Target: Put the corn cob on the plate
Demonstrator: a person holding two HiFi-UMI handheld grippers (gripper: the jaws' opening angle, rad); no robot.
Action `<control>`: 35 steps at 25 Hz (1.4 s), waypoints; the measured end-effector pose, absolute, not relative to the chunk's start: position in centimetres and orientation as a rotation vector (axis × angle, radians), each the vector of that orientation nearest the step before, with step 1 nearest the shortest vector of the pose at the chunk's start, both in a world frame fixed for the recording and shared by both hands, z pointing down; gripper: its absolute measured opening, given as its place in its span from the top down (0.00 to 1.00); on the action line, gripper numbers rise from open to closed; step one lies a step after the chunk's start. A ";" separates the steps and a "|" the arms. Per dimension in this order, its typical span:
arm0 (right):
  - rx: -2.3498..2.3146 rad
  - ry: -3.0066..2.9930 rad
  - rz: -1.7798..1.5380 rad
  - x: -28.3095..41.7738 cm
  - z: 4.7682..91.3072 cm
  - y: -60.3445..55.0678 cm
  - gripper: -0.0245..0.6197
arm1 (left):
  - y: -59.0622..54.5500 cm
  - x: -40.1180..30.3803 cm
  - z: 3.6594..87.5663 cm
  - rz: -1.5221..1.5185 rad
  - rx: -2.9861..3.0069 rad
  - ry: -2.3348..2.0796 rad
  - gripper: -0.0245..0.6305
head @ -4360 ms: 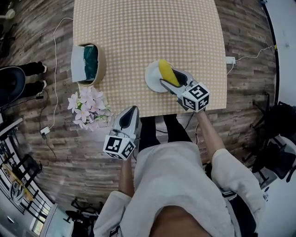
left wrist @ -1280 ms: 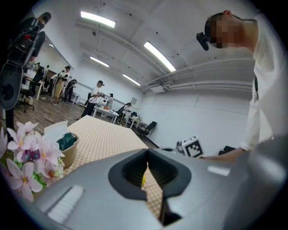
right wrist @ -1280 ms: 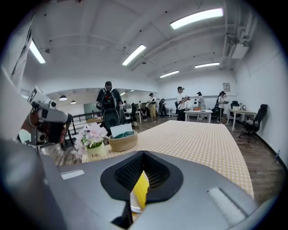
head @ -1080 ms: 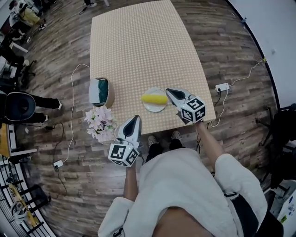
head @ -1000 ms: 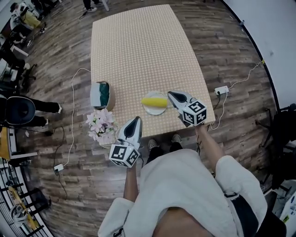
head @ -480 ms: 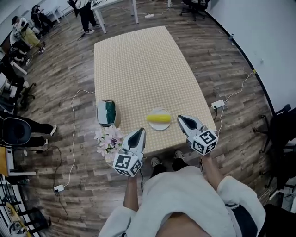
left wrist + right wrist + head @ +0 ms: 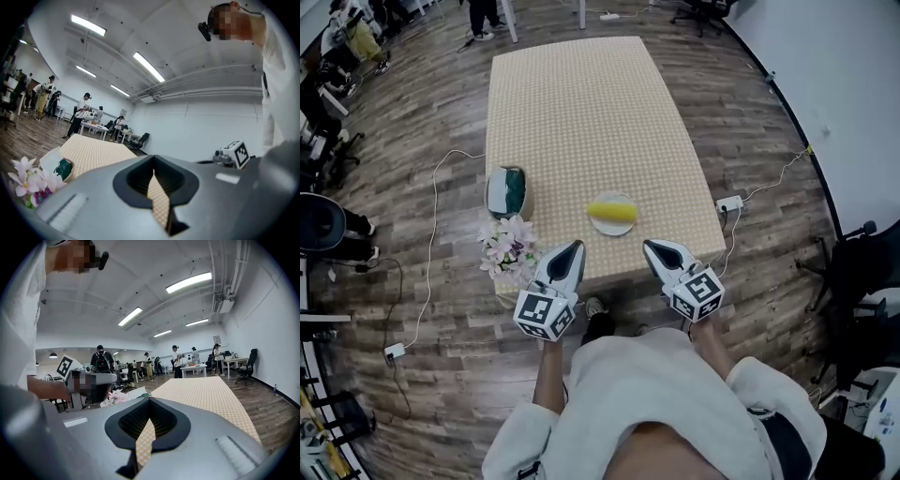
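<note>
Now that the right gripper (image 7: 654, 251) has backed off to the plate's (image 7: 614, 229) five o'clock, the corn (image 7: 612, 210) lies on it, and both it and the left gripper (image 7: 571, 249) at seven o'clock are closed on nothing, so the task looks done.

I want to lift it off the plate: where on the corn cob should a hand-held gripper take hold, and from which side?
Probably at the middle of the corn cob, jaws closing across its thickness. It lies flat on the plate, its length running across the head view, so coming down from above on the near side of the table sets the jaws square to it.
</note>
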State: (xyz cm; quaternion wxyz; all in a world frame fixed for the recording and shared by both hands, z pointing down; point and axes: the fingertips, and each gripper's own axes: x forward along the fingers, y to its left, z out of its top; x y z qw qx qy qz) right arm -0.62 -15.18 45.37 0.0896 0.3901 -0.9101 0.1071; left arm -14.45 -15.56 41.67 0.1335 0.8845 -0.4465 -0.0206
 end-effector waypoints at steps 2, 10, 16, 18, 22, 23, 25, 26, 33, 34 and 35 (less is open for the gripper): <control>1.130 -2.718 0.293 -0.9 45.2 -14.2 0.96 | -14.5 -14.0 41.5 -0.054 2.565 -1.311 0.95; 1.046 -2.752 0.214 2.1 45.0 -7.8 0.96 | -7.8 -8.2 41.1 -0.032 2.577 -1.348 0.95; 1.030 -2.777 0.231 5.9 45.4 -2.1 0.97 | -1.7 -2.9 41.4 -0.017 2.592 -1.332 0.95; 1.029 -2.785 0.232 6.6 45.4 -0.6 0.97 | 0.1 -1.8 41.4 -0.013 2.597 -1.328 0.95; 1.018 -2.791 0.226 7.5 45.6 2.5 0.97 | 3.4 -0.6 41.5 -0.010 2.598 -1.337 0.95; 1.016 -2.790 0.219 7.7 45.6 3.2 0.97 | 4.1 -0.4 41.5 -0.013 2.597 -1.340 0.95; 1.015 -2.791 0.201 7.8 45.5 4.4 0.97 | 5.2 -0.2 41.4 -0.018 2.602 -1.344 0.95; 1.017 -2.792 0.195 7.9 45.4 4.8 0.97 | 5.7 -0.2 41.3 -0.020 2.606 -1.345 0.95; 1.039 -2.787 0.170 8.9 44.9 7.2 0.97 | 8.2 0.3 40.9 -0.043 2.612 -1.357 0.95; 1.042 -2.786 0.166 9.0 44.9 7.3 0.97 | 8.4 0.4 40.9 -0.045 2.611 -1.358 0.95; 1.045 -2.785 0.163 9.1 44.8 7.3 0.97 | 8.5 0.4 40.9 -0.048 2.610 -1.358 0.95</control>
